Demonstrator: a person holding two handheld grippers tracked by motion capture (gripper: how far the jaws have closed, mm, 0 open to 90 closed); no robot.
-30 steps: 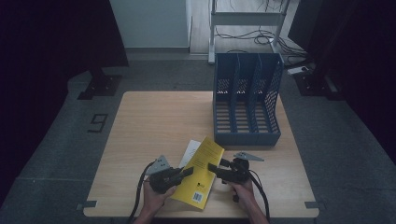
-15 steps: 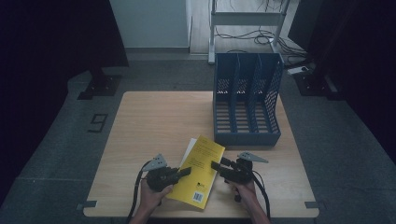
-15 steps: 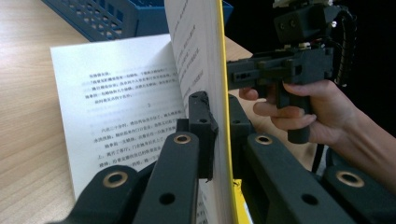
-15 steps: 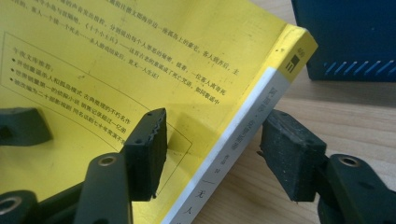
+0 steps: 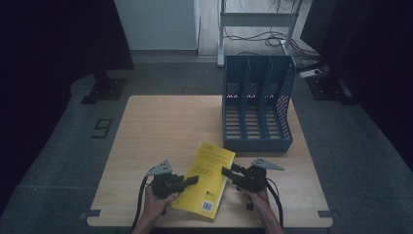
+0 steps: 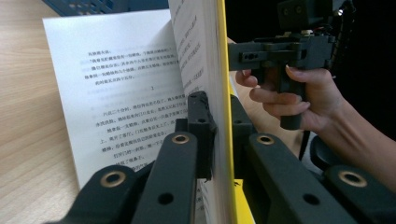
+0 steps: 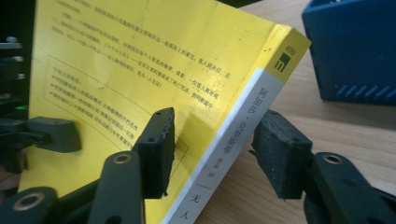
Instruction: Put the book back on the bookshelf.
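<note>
Yellow book (image 7: 154, 70) cut off at top and bottom of right gripper view; its page print (image 6: 126, 93) blurred, unreadable. Forearms (image 5: 146, 222) cropped at bottom edge, high view.

Dim lab or office room, wooden desk (image 5: 170, 126), blue file rack (image 5: 257, 107), metal shelving frame (image 5: 258, 22) with loose cables (image 5: 253, 36), grey floor (image 5: 63, 161)

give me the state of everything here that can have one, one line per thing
yellow book: partly open, cover side raised off the table, a white page lying loose beneath
left gripper: shut on the yellow book's cover and some pages
right gripper: jaws either side of the book's spine, just been closing, pads not yet pressing
blue file rack: upright on the table, all three slots empty
</note>
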